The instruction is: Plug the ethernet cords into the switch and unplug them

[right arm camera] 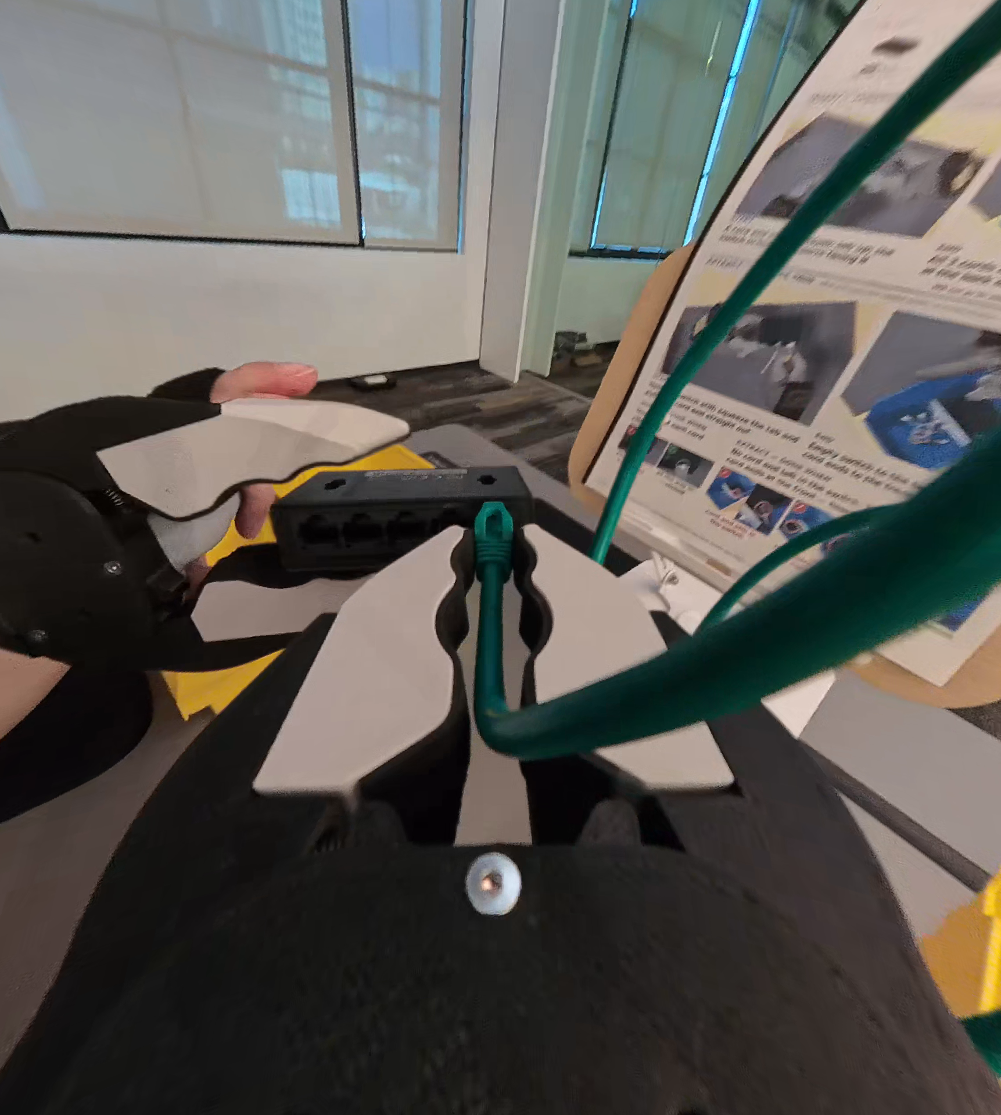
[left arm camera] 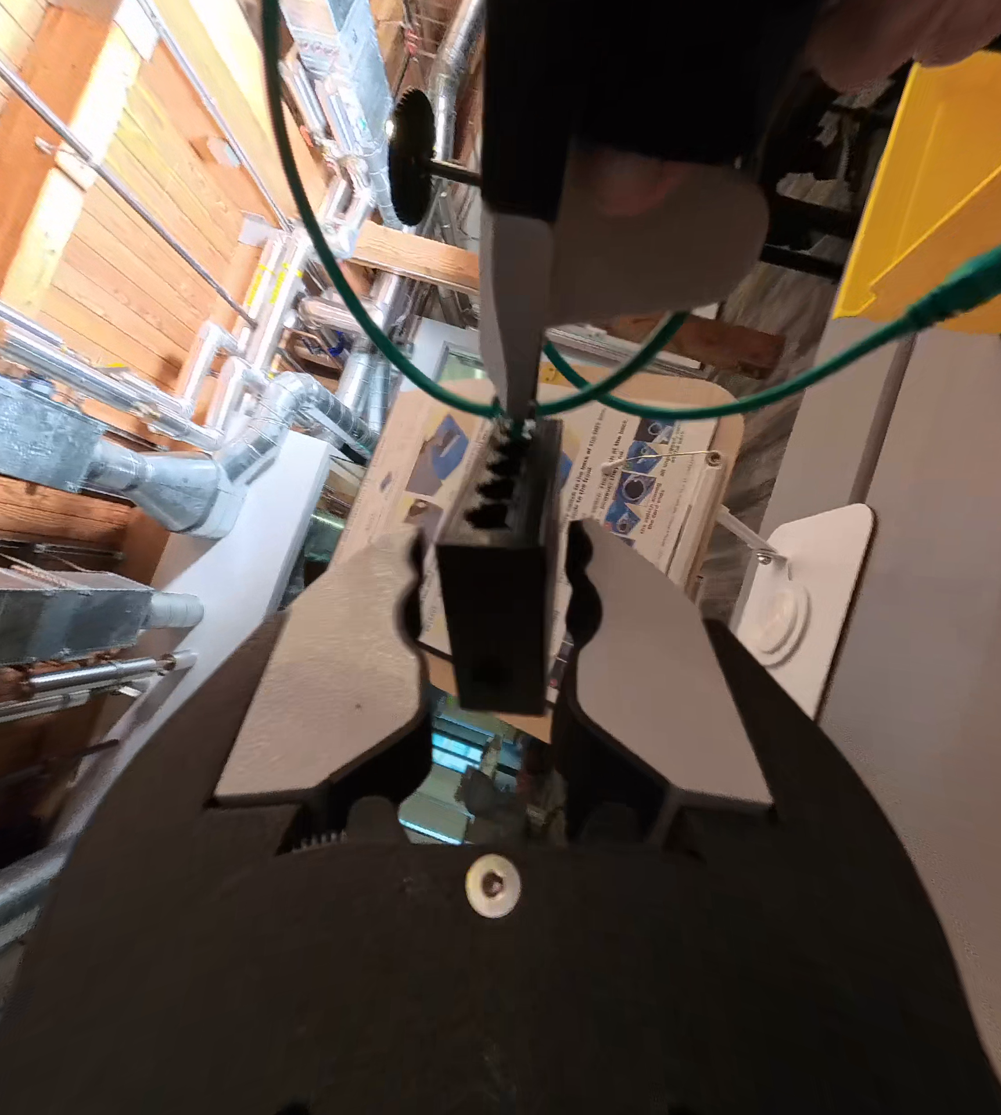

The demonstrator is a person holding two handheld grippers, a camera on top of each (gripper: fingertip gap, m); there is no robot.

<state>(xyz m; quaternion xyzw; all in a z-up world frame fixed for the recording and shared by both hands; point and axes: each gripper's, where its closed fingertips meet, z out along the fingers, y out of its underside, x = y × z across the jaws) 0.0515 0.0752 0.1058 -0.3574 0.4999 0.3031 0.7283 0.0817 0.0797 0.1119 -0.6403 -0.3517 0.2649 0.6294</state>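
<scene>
The black ethernet switch sits end-on between the fingers of my left gripper, which is shut on its near end and holds it off the grey table. In the right wrist view the switch shows its row of ports. My right gripper is shut on the boot of a green ethernet cord. Its plug is at the rightmost port; I cannot tell whether it is seated. In the left wrist view the right gripper comes down from above onto the far port. A second green plug hangs free at the right.
A yellow bin stands at the right on the grey table. An instruction board on a white bracket stands right behind the switch. Green cord loops cross in front of the right wrist camera. A person's hand holds the left gripper. My two grippers' fingertips are within a few centimetres of each other.
</scene>
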